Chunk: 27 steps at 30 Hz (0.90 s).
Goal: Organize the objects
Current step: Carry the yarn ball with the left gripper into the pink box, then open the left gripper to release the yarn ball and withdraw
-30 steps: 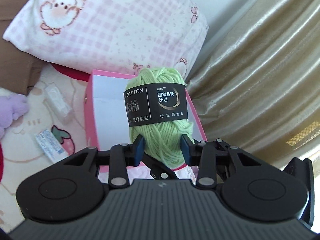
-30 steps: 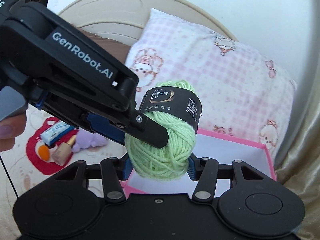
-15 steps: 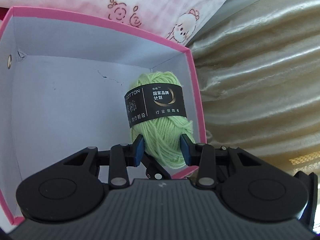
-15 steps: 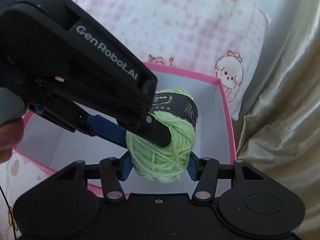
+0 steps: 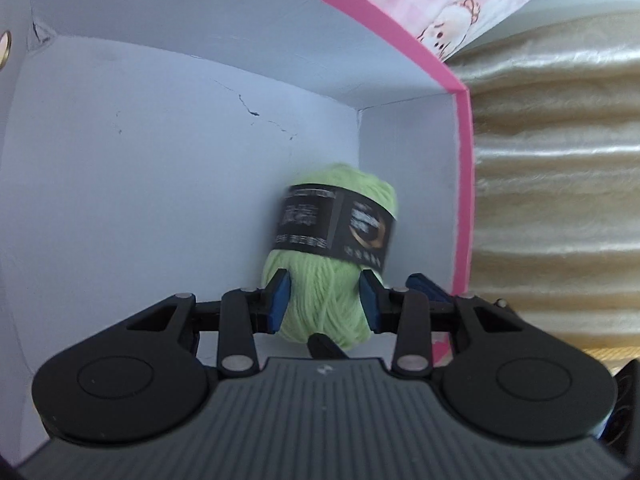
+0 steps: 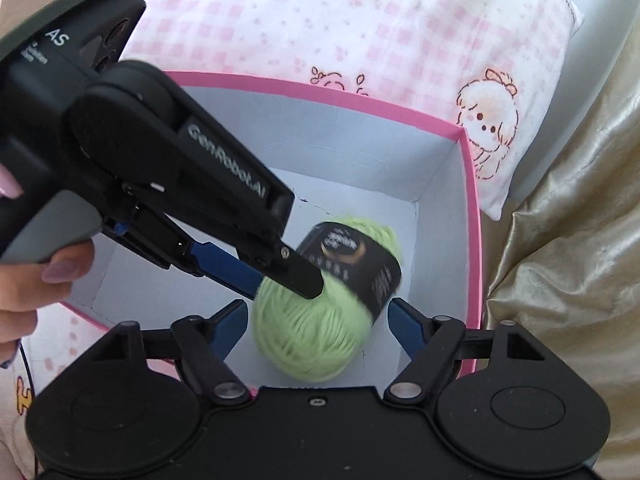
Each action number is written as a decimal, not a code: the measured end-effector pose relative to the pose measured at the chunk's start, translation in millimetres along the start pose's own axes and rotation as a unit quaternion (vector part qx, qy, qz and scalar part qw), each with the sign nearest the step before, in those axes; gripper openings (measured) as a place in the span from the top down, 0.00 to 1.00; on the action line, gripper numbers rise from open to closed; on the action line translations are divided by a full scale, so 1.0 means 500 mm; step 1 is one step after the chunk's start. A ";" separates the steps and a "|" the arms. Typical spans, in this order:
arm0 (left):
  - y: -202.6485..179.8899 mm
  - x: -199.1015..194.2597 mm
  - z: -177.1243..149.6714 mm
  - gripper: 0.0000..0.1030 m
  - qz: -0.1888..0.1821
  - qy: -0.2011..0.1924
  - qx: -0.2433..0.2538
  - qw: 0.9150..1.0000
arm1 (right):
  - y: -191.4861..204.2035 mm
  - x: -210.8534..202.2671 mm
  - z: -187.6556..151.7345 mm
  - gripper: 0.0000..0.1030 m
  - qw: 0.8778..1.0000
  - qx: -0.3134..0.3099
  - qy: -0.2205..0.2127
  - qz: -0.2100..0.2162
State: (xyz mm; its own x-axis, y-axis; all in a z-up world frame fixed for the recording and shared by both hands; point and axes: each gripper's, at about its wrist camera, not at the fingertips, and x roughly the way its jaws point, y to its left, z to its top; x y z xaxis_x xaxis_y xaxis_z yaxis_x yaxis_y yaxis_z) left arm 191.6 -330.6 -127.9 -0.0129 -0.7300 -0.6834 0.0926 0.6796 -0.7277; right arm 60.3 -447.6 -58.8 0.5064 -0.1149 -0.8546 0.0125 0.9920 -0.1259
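A light green yarn ball (image 5: 320, 304) with a black paper band hangs low inside the pink box (image 5: 462, 160), close to its right wall and far corner. My left gripper (image 5: 324, 296) is shut on it, both blue pads pressed into the wool. In the right wrist view the same yarn ball (image 6: 316, 340) sits between the fingers of my right gripper (image 6: 316, 320), whose jaws are opening; gaps show on both sides of the wool. My left gripper (image 6: 280, 284) reaches in from the upper left, held by a person's hand (image 6: 24, 280).
The pink box (image 6: 474, 240) has white inner walls and a bare white floor. A pink checked pillow (image 6: 360, 20) lies right behind it. A gold curtain (image 6: 580, 240) hangs along its right side. The bed sheet (image 6: 24, 380) shows at the lower left.
Both grippers went down from above the bed into the box with the yarn. The right gripper's fingers have spread away from the wool; the left gripper keeps its grip.
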 end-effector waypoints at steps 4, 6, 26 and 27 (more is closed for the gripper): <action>-0.010 -0.012 0.000 0.61 0.010 -0.008 0.019 1.000 | -0.006 0.018 -0.003 0.23 1.000 0.020 0.000 0.001; -0.001 -0.025 0.002 0.61 0.017 -0.042 0.012 0.999 | -0.013 0.018 -0.002 0.29 0.999 0.036 -0.014 0.018; -0.006 0.065 0.020 0.73 -0.034 -0.001 -0.022 0.999 | -0.008 0.017 -0.021 0.55 0.998 -0.009 -0.014 -0.068; -0.006 0.072 0.023 0.73 -0.037 0.006 -0.029 0.999 | -0.020 0.031 -0.019 0.55 0.997 -0.004 -0.013 -0.069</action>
State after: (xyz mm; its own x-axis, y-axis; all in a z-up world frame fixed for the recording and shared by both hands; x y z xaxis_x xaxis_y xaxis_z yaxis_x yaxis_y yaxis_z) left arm 202.1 -359.8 -149.6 -0.0305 -0.7779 -0.6277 0.0338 0.6268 -0.7784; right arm 59.7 -459.7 -75.6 0.5223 -0.2496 -0.8154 0.0778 0.9662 -0.2460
